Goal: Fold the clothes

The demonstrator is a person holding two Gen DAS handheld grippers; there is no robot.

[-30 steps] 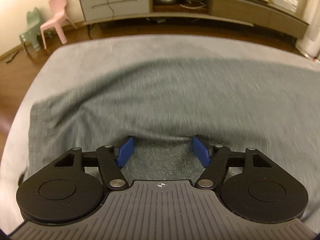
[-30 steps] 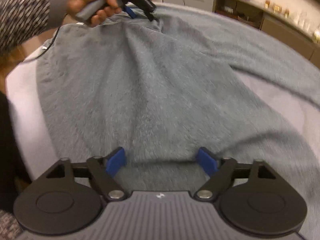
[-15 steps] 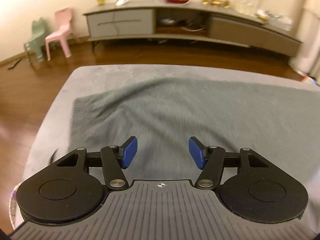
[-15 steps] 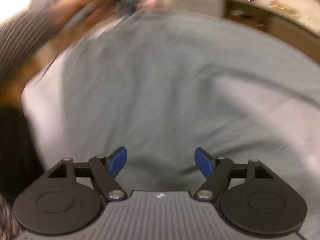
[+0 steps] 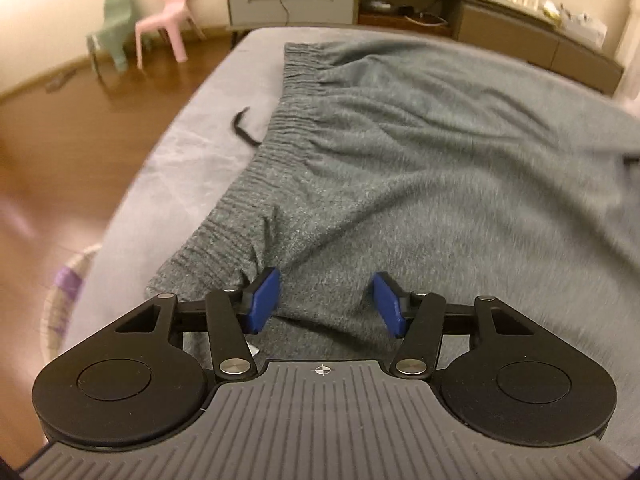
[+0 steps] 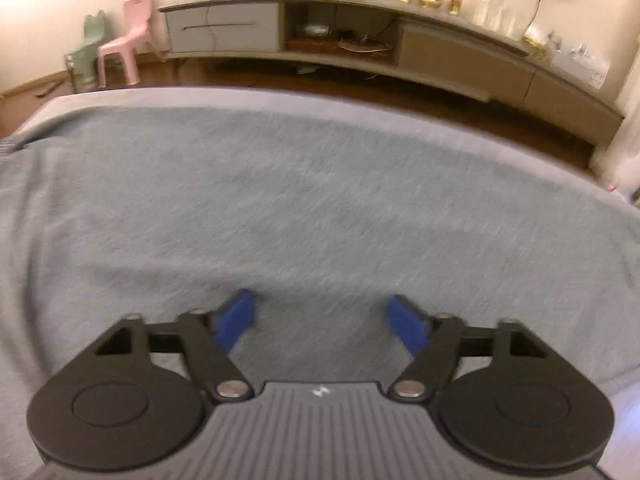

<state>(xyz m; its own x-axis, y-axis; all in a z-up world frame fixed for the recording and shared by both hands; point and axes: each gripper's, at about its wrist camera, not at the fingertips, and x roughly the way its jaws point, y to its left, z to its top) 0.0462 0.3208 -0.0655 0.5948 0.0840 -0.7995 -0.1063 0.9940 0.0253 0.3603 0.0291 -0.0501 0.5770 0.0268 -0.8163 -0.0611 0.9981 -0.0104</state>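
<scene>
The grey trousers lie spread on the grey-covered bed, their ribbed waistband now in the left view, where a second ago only plain cloth showed. The left gripper is closing, a fabric ridge between its unpressed pads. The right gripper, opening, has swung from the sleeved hand toward the cabinet.

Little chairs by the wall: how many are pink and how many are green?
Pink chair: 1
Green chair: 1
Total: 2 little chairs, side by side on the wooden floor.
</scene>
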